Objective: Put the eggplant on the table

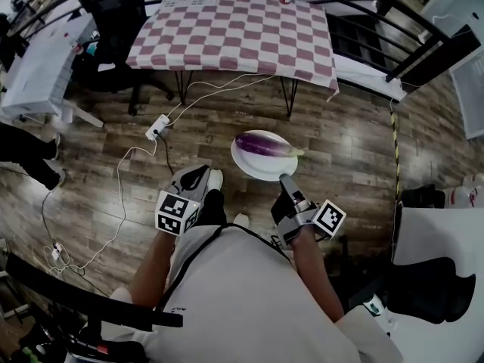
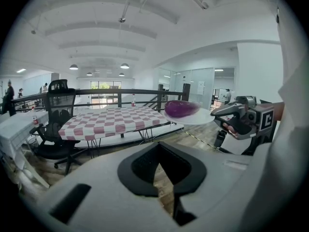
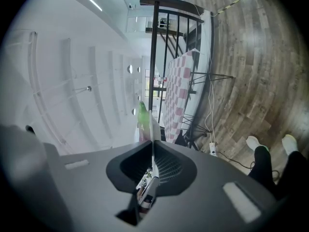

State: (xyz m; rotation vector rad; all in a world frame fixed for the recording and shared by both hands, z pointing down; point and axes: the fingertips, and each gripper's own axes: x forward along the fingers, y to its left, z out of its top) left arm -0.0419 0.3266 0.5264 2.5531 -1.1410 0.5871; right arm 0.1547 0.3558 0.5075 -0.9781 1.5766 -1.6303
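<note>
1. On the left, we had the left gripper (image 1: 195, 178) with its jaws together on nothing, hanging idle beside the person's body.
2. At its 2 o'clock sat the eggplant (image 1: 265, 144), lying lengthwise on a white plate (image 1: 246, 169), green stem pointing to 3 o'clock. We judged it light, firm and glossy, so slippery and ready to roll on that smooth plate. The thick purple middle looked the best place to pinch it, across its width and not at the stem.
3. Over to the right gripper (image 1: 286, 180): it was clamped on the plate's near rim, the thin edge (image 3: 152, 129) running straight between its jaws. The eggplant rode just beyond the fingertips at 11 o'clock, not touching them.
4. The table (image 1: 234, 29) with its checked cloth stood well apart at 12 o'clock. We reckoned the plate had to be carried level, or the eggplant would roll off.
</note>
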